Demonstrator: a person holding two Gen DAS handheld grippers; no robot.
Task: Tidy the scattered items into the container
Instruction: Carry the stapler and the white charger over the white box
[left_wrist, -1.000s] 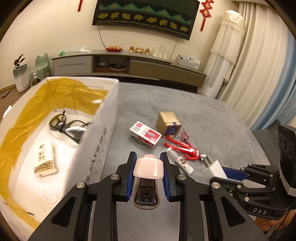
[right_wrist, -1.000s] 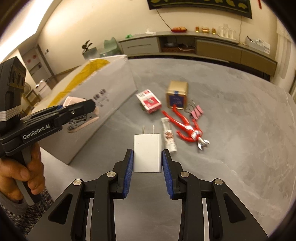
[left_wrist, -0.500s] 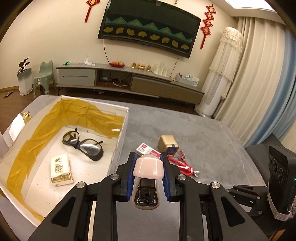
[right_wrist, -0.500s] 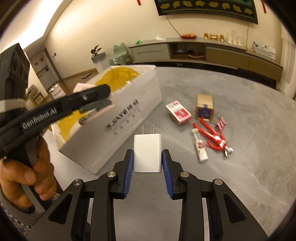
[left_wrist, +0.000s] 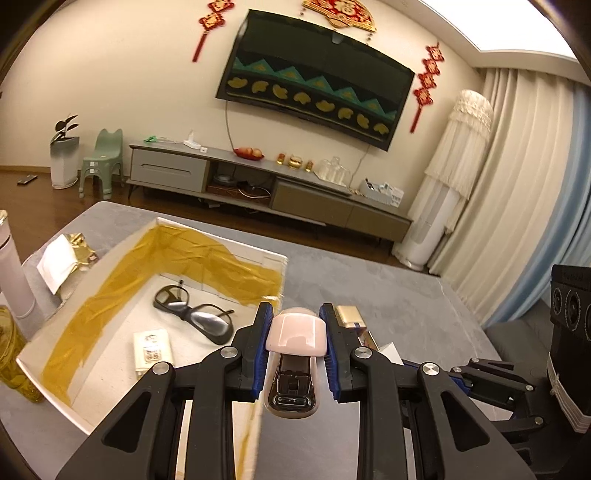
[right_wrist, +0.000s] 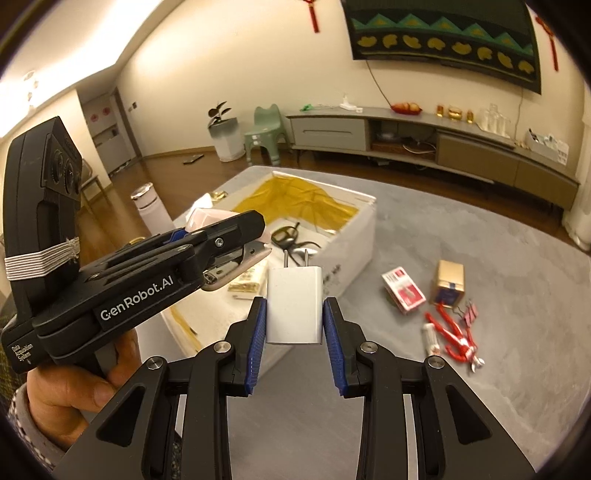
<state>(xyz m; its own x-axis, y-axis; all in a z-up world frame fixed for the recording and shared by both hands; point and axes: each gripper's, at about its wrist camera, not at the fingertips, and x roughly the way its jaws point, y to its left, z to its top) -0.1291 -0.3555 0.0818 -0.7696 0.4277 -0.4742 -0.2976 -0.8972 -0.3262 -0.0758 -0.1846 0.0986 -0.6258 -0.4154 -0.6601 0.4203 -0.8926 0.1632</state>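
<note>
Gripping a pink stapler (left_wrist: 295, 339), left jaws; right jaws on white charger (right_wrist: 294, 304), red figure (right_wrist: 456, 338) right-view only.

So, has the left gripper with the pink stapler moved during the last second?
Yes. The left gripper, shut on the pink stapler, has risen and moved over the near wall of the white cardboard box, whose interior now shows from above.

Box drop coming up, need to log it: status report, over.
Left gripper shut on pink stapler. Right gripper shut on white charger. Both near box; nothing blocking.
</note>
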